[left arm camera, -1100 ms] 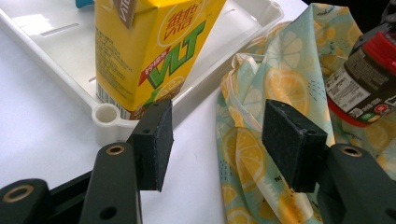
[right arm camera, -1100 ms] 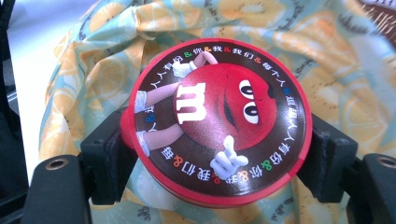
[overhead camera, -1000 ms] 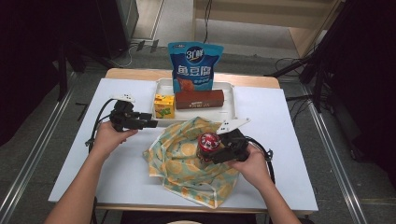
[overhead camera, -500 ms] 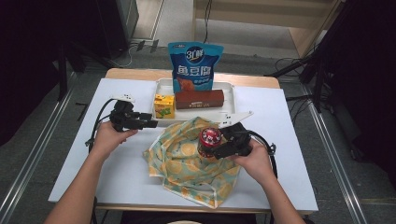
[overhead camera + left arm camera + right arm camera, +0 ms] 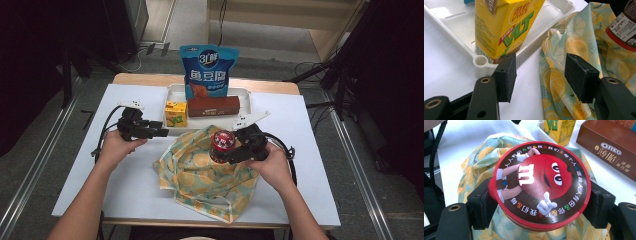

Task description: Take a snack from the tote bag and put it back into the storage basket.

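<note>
A: M&M's tub (image 5: 222, 141), that is what we have in the right gripper (image 5: 231, 150): our jaws are clamped on its two sides, one pad at 9 o'clock of the round red lid and one at 3 o'clock in the right gripper view. The tub (image 5: 541, 185) sits above the lemon-print bag (image 5: 210, 172), near the middle of the table.

B: And the bag itself?

A: It lies crumpled on the white table (image 5: 320, 150), spreading from the tub toward 6 o'clock. At 12 o'clock from the tub we see the white tray (image 5: 245, 95) with the brown Oreo box (image 5: 213, 106) lying in it, the yellow drink carton (image 5: 175, 113) standing at the tray's 9 o'clock end, and the blue snack pouch (image 5: 209, 72) upright behind them.

B: What about our left gripper (image 5: 159, 133)?

A: Released, jaws apart with nothing between the pads (bare table shows in the gap). It hovers at 9 o'clock of the tub, well apart from it, its tips just beside the tray's near corner. In the left gripper view the carton (image 5: 506, 27) stands at 11 o'clock and the bag's edge (image 5: 564, 50) at 1 o'clock.
</note>
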Demonstrator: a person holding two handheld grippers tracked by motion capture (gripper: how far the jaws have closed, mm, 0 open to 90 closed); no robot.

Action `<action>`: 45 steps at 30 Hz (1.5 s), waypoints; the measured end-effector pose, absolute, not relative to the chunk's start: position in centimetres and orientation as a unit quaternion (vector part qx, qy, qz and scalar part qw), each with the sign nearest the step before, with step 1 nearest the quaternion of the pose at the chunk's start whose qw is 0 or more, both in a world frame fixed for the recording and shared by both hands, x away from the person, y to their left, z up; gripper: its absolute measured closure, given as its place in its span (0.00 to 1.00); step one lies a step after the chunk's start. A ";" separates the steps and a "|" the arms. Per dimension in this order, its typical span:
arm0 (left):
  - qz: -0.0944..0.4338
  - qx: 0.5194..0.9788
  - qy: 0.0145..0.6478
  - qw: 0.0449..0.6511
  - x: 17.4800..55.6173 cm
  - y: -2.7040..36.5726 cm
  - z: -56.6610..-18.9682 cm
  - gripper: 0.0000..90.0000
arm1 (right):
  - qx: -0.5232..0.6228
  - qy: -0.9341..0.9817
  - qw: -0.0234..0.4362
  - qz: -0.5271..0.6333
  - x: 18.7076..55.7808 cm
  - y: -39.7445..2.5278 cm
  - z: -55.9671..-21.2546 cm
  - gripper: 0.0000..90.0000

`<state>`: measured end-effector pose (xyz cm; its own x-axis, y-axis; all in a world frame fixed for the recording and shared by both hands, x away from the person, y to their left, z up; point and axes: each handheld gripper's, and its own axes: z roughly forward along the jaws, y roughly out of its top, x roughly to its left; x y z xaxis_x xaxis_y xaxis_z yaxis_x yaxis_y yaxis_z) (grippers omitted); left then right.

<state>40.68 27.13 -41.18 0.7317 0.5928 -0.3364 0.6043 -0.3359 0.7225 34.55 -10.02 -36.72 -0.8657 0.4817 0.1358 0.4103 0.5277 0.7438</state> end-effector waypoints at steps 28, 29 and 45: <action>-0.005 0.814 0.366 0.451 40.6 27.2 -41.1 0.48 | 0.298 0.860 0.077 0.407 37.9 -10.3 -35.1 0.26; -0.005 0.814 0.366 0.451 40.6 27.2 -41.1 0.48 | 0.300 0.859 0.076 0.407 38.0 -10.3 -35.1 0.26; -0.005 0.813 0.367 0.452 40.6 27.3 -41.1 0.48 | 0.316 0.844 0.093 0.423 40.2 -11.1 -33.2 0.26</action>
